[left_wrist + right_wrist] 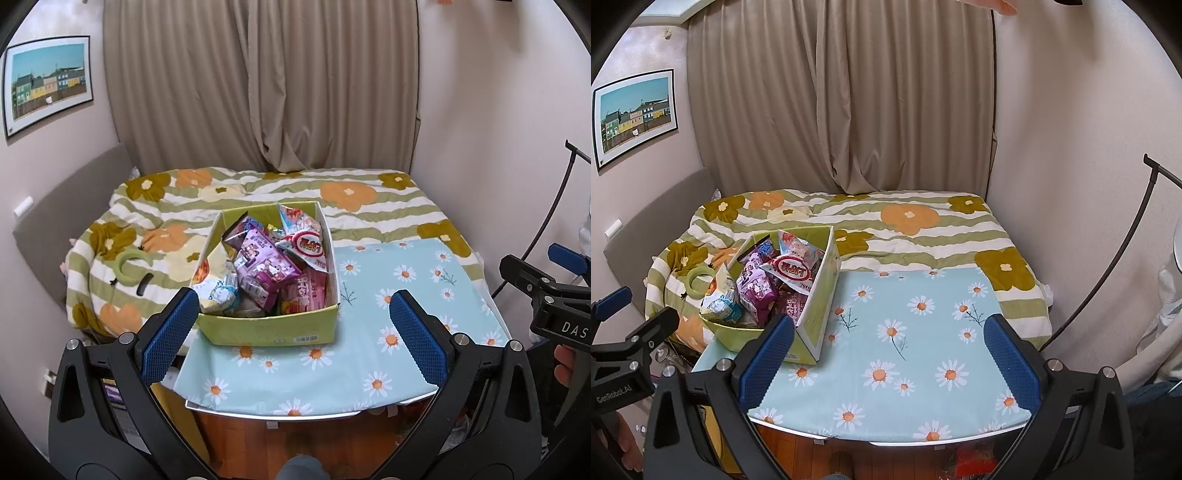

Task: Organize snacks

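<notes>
A yellow-green cardboard box [269, 328] stands on the left part of a small table covered with a light-blue daisy cloth [402, 317]. It is full of snack packets: a purple pack [266, 269], a white and red bag [308, 245], a pink pack [308, 293]. The box also shows in the right wrist view [820, 314]. My left gripper [293, 332] is open and empty, in front of the box. My right gripper [886, 354] is open and empty over the cloth [923, 332], to the right of the box.
Behind the table lies a bed with a green-striped flowered duvet [258, 188]. A green ring [129, 266] lies on it at the left. Beige curtains [258, 92] hang behind. A black stand pole [1108, 266] leans at the right. Wooden floor shows below the table edge.
</notes>
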### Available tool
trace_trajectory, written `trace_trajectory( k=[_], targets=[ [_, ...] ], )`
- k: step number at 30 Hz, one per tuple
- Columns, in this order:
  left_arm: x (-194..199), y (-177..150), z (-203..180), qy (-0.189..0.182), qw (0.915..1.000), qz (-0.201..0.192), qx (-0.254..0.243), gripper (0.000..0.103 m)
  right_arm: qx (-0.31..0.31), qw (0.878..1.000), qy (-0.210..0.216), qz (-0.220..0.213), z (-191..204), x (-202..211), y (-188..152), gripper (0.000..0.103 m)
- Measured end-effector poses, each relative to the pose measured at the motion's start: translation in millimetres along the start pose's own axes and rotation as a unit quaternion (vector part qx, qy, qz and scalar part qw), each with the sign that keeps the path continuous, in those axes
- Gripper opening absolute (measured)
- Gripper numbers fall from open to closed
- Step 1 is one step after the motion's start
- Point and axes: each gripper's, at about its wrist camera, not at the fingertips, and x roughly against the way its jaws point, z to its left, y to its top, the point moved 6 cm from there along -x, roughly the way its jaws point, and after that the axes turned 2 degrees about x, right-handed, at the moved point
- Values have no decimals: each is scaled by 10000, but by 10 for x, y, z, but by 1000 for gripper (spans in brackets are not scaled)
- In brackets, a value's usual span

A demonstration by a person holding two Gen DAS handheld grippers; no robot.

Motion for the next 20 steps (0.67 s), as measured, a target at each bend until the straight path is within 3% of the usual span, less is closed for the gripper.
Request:
trace_trajectory(
  k=[20],
  targets=[
    [-18, 33, -64, 14, 9999, -89, 63, 102, -50, 10000, 8, -6, -52, -32, 26, 102]
  ],
)
